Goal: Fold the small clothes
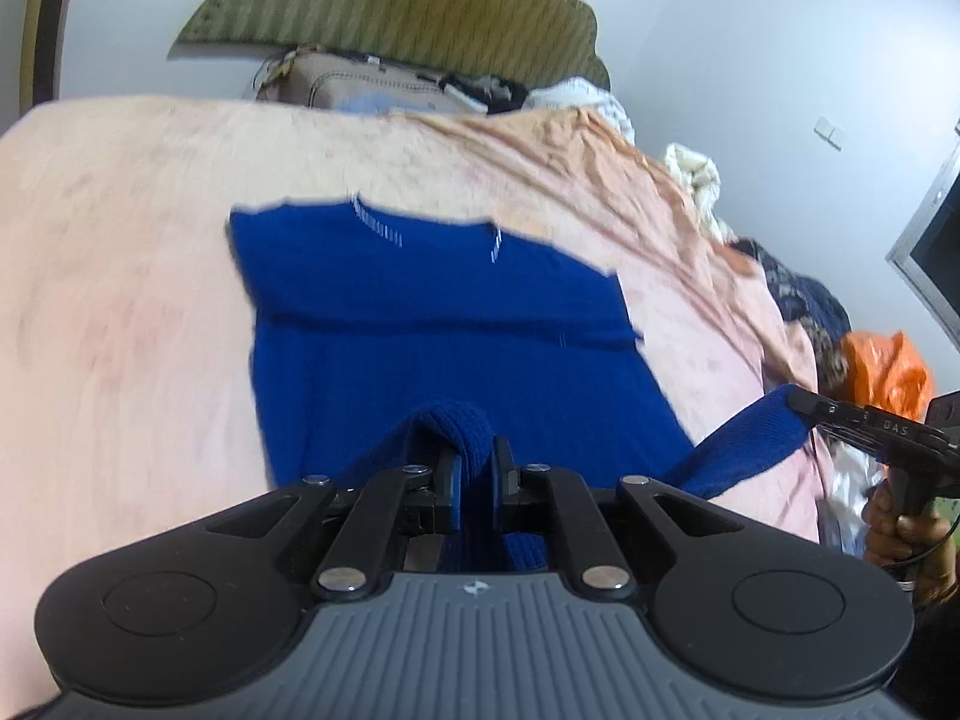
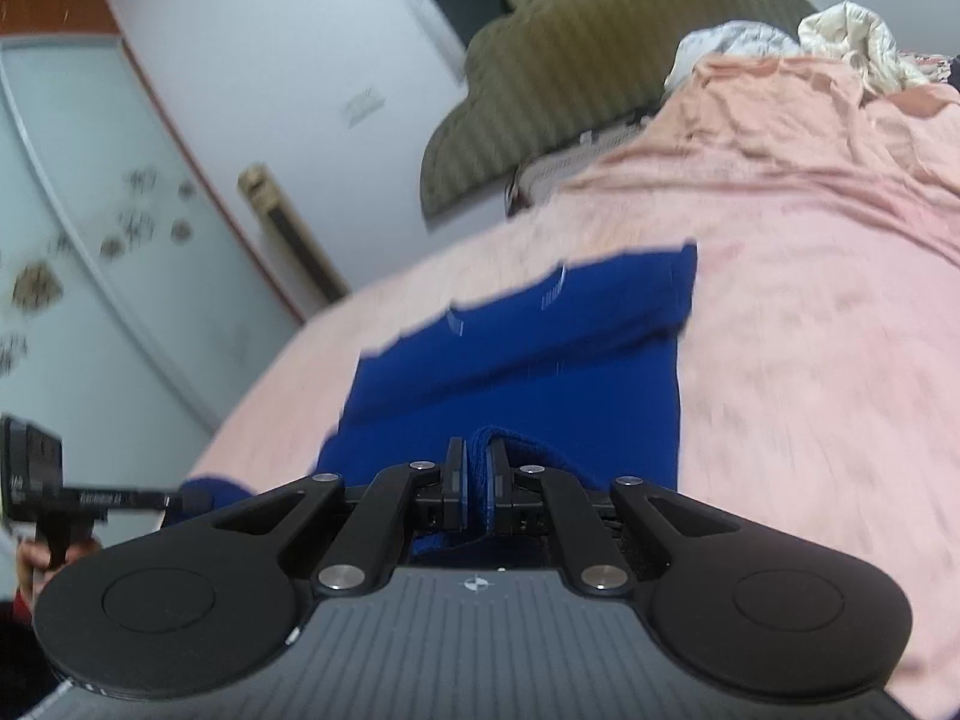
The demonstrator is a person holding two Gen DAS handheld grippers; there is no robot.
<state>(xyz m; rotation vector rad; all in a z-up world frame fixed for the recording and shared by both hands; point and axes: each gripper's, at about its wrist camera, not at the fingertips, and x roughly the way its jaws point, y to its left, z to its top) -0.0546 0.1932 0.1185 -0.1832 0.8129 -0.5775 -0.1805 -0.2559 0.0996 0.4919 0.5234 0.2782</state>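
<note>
My left gripper is pinched tight on a thick fold of the blue knit garment, near its lower edge, and my right gripper is clamped on the same edge further along; in the left wrist view I see the right one from the side, with a tongue of blue cloth stretched to its tip. The rest of the garment lies flat on the pink bedsheet, with its neckline at the far end and one fold line across its body. From here I judge that I am bringing the near edge over toward the neckline, and several things can go wrong. The knit is heavy and soft, so if one hand goes higher or faster than the other, the edge will land crooked. If I pull too much toward myself, the flat part can slide on the sheet and the earlier fold can open. The bunched cloth between my left pads may also slip out. At the right there is a pile of other clothes near the edge, which the hanging cloth could catch.
</note>
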